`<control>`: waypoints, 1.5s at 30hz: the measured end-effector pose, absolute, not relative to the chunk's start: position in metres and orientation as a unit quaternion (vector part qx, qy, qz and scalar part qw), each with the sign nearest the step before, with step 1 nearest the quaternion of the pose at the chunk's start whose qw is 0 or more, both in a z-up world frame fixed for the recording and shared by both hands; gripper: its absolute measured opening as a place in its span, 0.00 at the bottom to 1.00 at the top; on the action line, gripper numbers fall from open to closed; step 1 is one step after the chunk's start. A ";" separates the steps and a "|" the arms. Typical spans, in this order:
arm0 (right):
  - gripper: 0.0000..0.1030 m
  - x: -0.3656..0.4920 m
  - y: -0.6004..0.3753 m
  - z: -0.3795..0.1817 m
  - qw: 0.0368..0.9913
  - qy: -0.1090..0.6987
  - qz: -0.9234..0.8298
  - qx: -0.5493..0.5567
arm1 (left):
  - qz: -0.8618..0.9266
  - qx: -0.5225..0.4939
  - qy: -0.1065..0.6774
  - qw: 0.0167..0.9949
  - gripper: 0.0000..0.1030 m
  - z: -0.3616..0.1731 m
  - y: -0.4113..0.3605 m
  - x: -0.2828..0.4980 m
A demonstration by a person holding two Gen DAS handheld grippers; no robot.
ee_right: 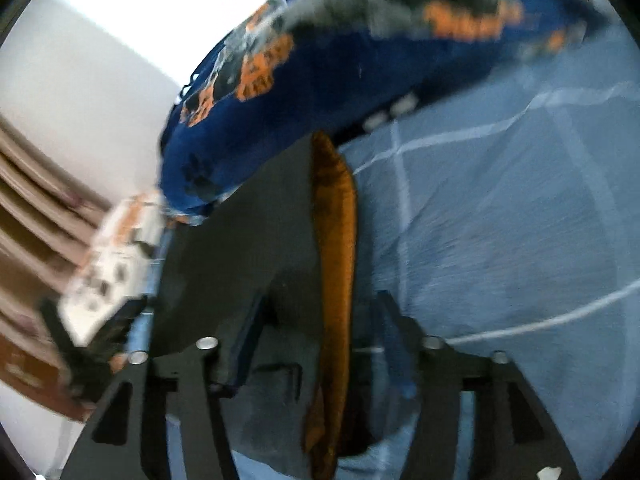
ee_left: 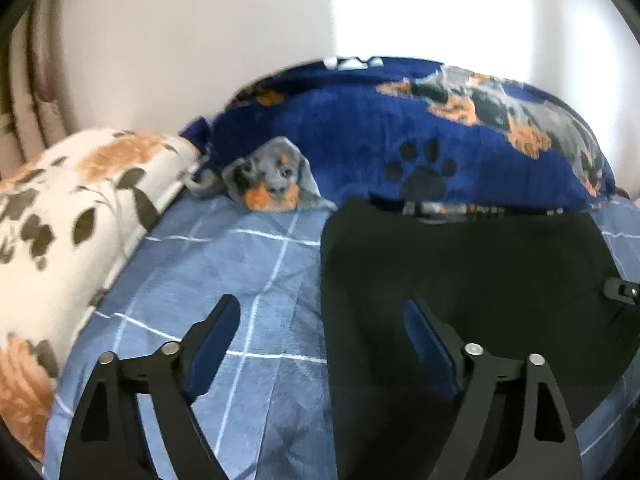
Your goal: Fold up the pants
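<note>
Black fabric, the pants (ee_left: 460, 280), lies spread on the blue checked bedsheet (ee_left: 240, 272), straight ahead of the left hand-held gripper (ee_left: 320, 328), whose jaws stand wide with the garment's left edge running between them and neither pad pressing on it. The right hand-held gripper (ee_right: 316, 316) is tilted and blurred; its jaws are parted too, and the pants' other edge, showing an orange lining (ee_right: 336, 240), runs up between them, though I cannot tell whether a pad touches the cloth. As I judge it, the risk is that the loose fold slumps or creeps open, since nothing seems to pin it, and the orange inner side peeking out suggests the layers do not lie square. A careless next grasp could also pinch the bedsheet along with the cloth, or drag the pile against the plush blanket just beyond it. By my count: one pair of pants, two hand-held grippers, one navy dog-print blanket (ee_left: 360, 128) beyond the fingertips, and one floral pillow (ee_left: 72, 208) off to the left gripper's left.
</note>
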State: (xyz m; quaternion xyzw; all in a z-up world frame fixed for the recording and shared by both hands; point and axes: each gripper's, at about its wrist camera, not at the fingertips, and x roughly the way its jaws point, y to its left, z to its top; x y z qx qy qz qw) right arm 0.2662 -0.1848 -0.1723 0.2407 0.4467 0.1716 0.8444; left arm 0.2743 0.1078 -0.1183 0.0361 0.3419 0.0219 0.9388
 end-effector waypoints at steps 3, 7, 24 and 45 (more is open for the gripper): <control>0.61 0.247 -0.181 -0.152 0.867 0.425 0.153 0.212 | 0.025 0.038 0.335 0.941 0.86 -0.106 0.102 0.264; 0.67 0.223 -0.178 -0.128 0.881 0.403 0.152 0.197 | 0.025 0.039 0.311 0.949 0.90 -0.082 0.092 0.239; 0.73 0.125 -0.172 -0.048 0.895 0.348 0.212 0.183 | 0.046 0.026 0.192 0.980 1.00 0.043 0.068 0.119; 0.88 0.066 -0.170 -0.019 0.899 0.329 0.232 0.172 | 0.028 0.013 0.184 0.982 1.00 0.067 0.043 0.039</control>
